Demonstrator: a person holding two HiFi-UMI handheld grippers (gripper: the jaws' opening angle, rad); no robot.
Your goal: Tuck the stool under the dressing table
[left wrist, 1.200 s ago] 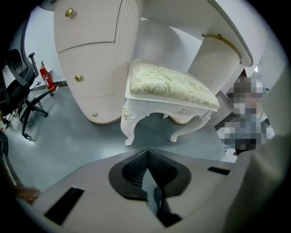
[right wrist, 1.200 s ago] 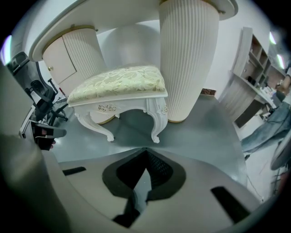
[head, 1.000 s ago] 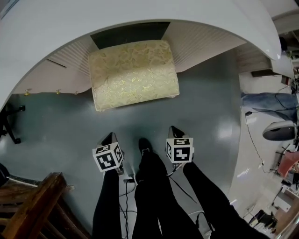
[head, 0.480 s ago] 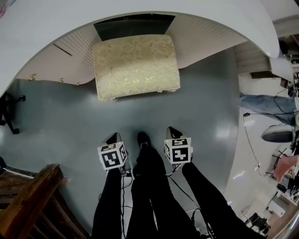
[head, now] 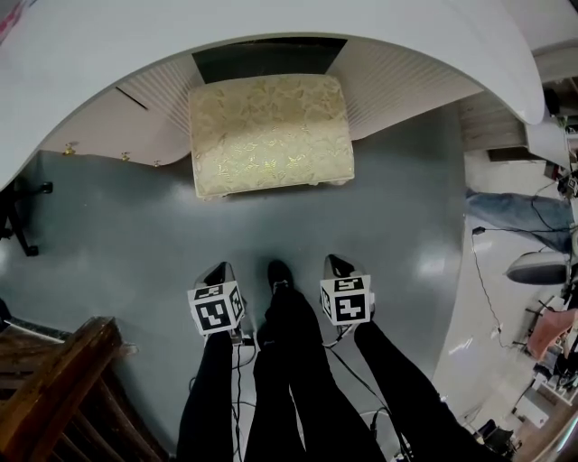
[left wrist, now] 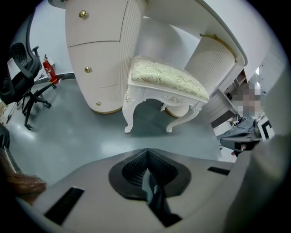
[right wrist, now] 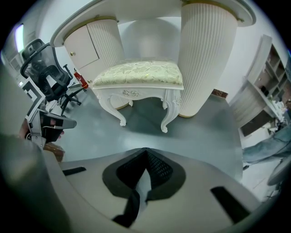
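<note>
The white stool (head: 271, 133) with a cream and gold cushion stands on the grey floor. Its back part sits in the gap beneath the dressing table's white curved top (head: 271, 27). In the left gripper view the stool (left wrist: 166, 82) stands between the drawer pedestal (left wrist: 97, 54) and the ribbed pedestal (left wrist: 207, 63). My left gripper (head: 217, 271) and right gripper (head: 336, 263) hang side by side well short of the stool, both shut and holding nothing. The right gripper (right wrist: 145, 157) faces the stool's (right wrist: 138, 73) carved front legs.
My foot (head: 278, 273) stands between the grippers, with cables trailing by it. A dark wooden piece (head: 54, 388) sits at the lower left. A black office chair (left wrist: 22, 77) and a red fire extinguisher (left wrist: 49, 70) stand left of the table. A person's legs (head: 519, 206) show at the right.
The gap between the grippers and the stool has grown a little. The stool keeps its place under the table.
</note>
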